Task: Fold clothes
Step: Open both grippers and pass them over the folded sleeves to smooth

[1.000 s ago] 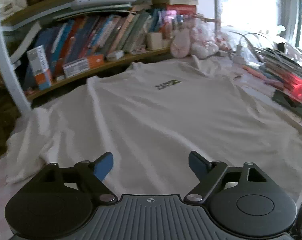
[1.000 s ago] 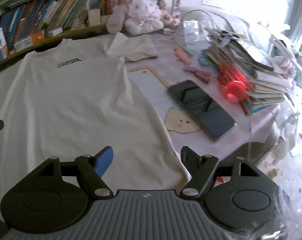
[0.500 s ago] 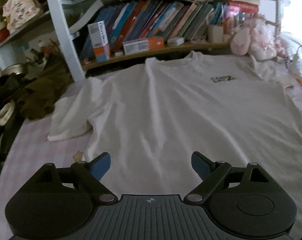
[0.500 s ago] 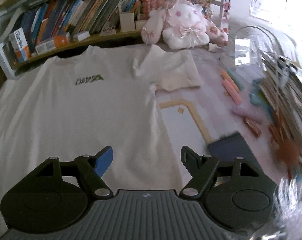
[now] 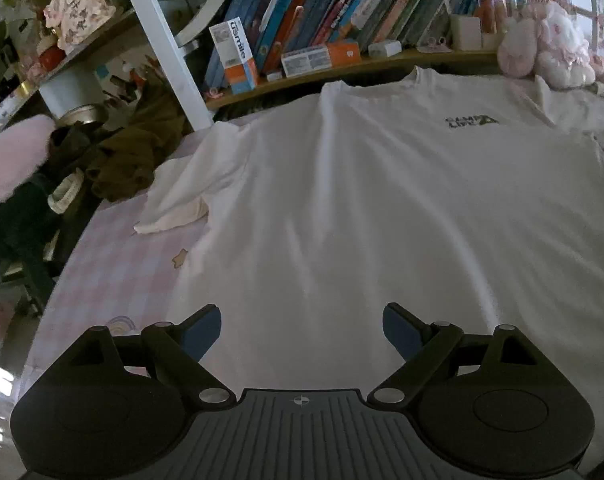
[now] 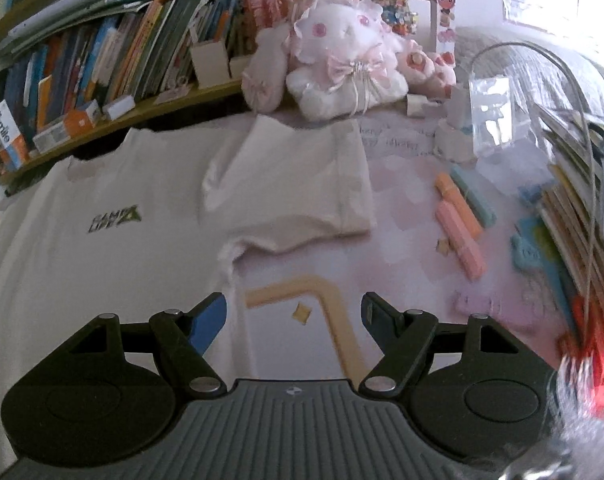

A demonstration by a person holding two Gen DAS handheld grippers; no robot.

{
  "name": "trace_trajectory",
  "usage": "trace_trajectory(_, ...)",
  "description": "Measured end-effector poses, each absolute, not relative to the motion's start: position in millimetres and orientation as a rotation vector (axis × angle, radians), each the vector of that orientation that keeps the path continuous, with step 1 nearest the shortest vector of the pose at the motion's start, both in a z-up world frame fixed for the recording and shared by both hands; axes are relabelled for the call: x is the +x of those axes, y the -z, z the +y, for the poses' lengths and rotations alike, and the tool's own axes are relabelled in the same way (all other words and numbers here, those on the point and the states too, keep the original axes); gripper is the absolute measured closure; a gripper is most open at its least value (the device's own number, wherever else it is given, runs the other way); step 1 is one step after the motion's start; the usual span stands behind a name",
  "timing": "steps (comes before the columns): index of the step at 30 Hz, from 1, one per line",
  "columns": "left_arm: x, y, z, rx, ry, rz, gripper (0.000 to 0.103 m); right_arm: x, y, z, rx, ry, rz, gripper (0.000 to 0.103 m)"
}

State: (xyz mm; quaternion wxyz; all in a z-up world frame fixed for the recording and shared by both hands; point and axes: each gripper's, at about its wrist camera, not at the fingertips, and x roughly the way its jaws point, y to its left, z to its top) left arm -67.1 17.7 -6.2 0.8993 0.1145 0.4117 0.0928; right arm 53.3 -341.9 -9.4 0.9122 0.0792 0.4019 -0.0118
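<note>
A white T-shirt (image 5: 381,200) with a small dark chest logo (image 5: 470,121) lies spread flat on the pink checked table, collar toward the bookshelf. Its left sleeve (image 5: 178,200) lies crumpled at the left. My left gripper (image 5: 302,326) hovers open over the shirt's lower left part, nothing between its fingers. In the right wrist view the same T-shirt (image 6: 102,240) fills the left side, and its right sleeve (image 6: 302,188) lies spread out toward the plush toy. My right gripper (image 6: 294,312) stands open above the shirt's right side edge below that sleeve, holding nothing.
A shelf of books (image 5: 341,28) runs along the back. A pink plush toy (image 6: 341,64) sits behind the right sleeve. Highlighter pens (image 6: 461,224) and stacked books (image 6: 573,220) crowd the right. Dark clothes (image 5: 126,152) pile up at the left table edge.
The left view has swung left, bringing the left sleeve and table edge into sight. The right gripper has moved forward along the shirt's right edge toward the right sleeve, past the dark tablet.
</note>
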Motion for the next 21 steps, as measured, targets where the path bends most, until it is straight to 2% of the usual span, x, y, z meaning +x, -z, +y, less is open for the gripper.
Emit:
trace_trajectory(7, -74.6, 3.2, -6.7, 0.307, -0.161, 0.838, 0.013, 80.4, 10.3, -366.5, 0.161, 0.062, 0.78, 0.034)
trace_trajectory(14, -78.5, 2.6, -11.3, 0.315, -0.178, 0.847, 0.013, 115.1, 18.8, -393.6, 0.214, 0.111, 0.793, 0.054)
trace_trajectory(21, -82.4, 4.5, -7.5, 0.3, -0.202, 0.858, 0.013, 124.7, 34.5, -395.8, 0.271, 0.12, 0.834, 0.06)
